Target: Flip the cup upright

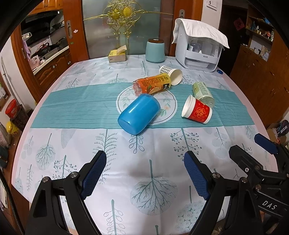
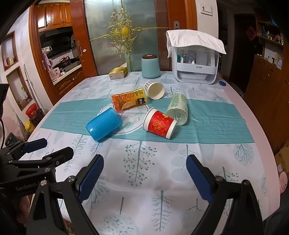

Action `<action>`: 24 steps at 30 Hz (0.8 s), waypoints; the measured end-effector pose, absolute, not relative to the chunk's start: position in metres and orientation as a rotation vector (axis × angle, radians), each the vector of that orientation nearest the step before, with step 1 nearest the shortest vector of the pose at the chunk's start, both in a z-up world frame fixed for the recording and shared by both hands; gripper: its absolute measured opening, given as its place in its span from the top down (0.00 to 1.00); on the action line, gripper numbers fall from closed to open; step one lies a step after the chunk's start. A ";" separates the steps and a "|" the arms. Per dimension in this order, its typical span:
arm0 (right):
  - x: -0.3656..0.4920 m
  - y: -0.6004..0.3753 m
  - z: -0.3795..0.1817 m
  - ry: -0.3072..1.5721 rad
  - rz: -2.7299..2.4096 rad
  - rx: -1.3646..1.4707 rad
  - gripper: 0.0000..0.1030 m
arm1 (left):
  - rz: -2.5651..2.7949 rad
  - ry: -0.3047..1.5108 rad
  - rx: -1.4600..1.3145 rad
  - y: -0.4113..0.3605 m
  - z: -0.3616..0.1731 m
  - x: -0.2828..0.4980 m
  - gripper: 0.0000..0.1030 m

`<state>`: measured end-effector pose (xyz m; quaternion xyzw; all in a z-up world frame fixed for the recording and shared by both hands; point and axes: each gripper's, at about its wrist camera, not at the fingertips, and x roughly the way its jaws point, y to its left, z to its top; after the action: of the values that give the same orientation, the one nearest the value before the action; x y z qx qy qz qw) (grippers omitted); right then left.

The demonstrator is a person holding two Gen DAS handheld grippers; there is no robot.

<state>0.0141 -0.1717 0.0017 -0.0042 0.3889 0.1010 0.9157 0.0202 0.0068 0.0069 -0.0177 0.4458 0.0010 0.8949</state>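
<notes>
Both grippers hover over the near tablecloth [image 1: 72, 144] with fingers spread and nothing between them: left gripper [image 1: 144, 173], right gripper [image 2: 144, 175]. Ahead of the left gripper, the blue cup [image 1: 139, 114] lies on its side, base toward it; the red paper cup [image 2: 159, 123] lies tipped ahead of the right gripper, both well clear.

You were working in a home dining room: a table [image 1: 54, 137] under a tree-print tablecloth [image 1: 126, 162], a tissue box [image 1: 117, 55] and lidded jar [image 1: 155, 50] at upper centre. At upper left a doorway opened onto a kitchen with wooden cabinets [image 2: 54, 16] and a range hood [image 1: 41, 17]; a frosted glass door [image 2: 124, 36] stood behind.
</notes>
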 end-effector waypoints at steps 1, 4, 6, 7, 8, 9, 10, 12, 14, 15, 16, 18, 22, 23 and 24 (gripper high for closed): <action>0.015 -0.172 0.002 0.800 0.209 -0.007 0.09 | 0.002 0.921 -0.037 0.007 0.008 0.021 0.16; 0.019 -0.174 0.004 0.799 0.215 -0.001 0.09 | 0.007 0.911 -0.029 0.006 0.011 0.025 0.16; 0.022 -0.174 0.005 0.803 0.214 0.001 0.09 | 0.010 0.910 -0.027 0.006 0.013 0.029 0.16; 0.023 -0.174 0.005 0.804 0.214 0.001 0.09 | 0.011 0.912 -0.027 0.006 0.014 0.031 0.16; 0.025 -0.175 0.006 0.803 0.213 0.002 0.09 | 0.012 0.913 -0.027 0.006 0.014 0.033 0.16; 0.026 -0.175 0.007 0.799 0.212 0.003 0.09 | 0.012 0.913 -0.028 0.007 0.015 0.036 0.16; 0.027 -0.176 0.008 0.795 0.212 0.002 0.09 | 0.013 0.913 -0.029 0.007 0.015 0.037 0.16; 0.031 -0.176 0.010 0.791 0.210 0.000 0.09 | 0.017 0.909 -0.030 0.009 0.017 0.041 0.16; 0.034 -0.176 0.012 0.786 0.209 -0.002 0.09 | 0.020 0.908 -0.031 0.010 0.018 0.043 0.16; 0.036 -0.175 0.014 0.782 0.210 -0.004 0.09 | 0.019 0.910 -0.034 0.011 0.018 0.045 0.16; 0.038 -0.175 0.016 0.778 0.212 -0.006 0.09 | 0.019 0.912 -0.038 0.012 0.018 0.046 0.16; 0.041 -0.175 0.019 0.772 0.213 -0.007 0.09 | 0.019 0.907 -0.039 0.012 0.019 0.047 0.16; 0.050 -0.175 0.022 0.766 0.216 -0.008 0.09 | 0.032 0.888 -0.014 0.012 0.023 0.053 0.16; 0.052 -0.174 0.022 0.766 0.213 -0.010 0.09 | 0.034 0.885 -0.010 0.013 0.023 0.055 0.16; 0.055 -0.174 0.021 0.768 0.209 -0.012 0.09 | 0.034 0.882 -0.006 0.013 0.023 0.057 0.16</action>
<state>0.0549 -0.1737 0.0206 -0.0059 0.3741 0.1020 0.9217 0.0574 0.0135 0.0225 -0.0028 0.4266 0.0166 0.9043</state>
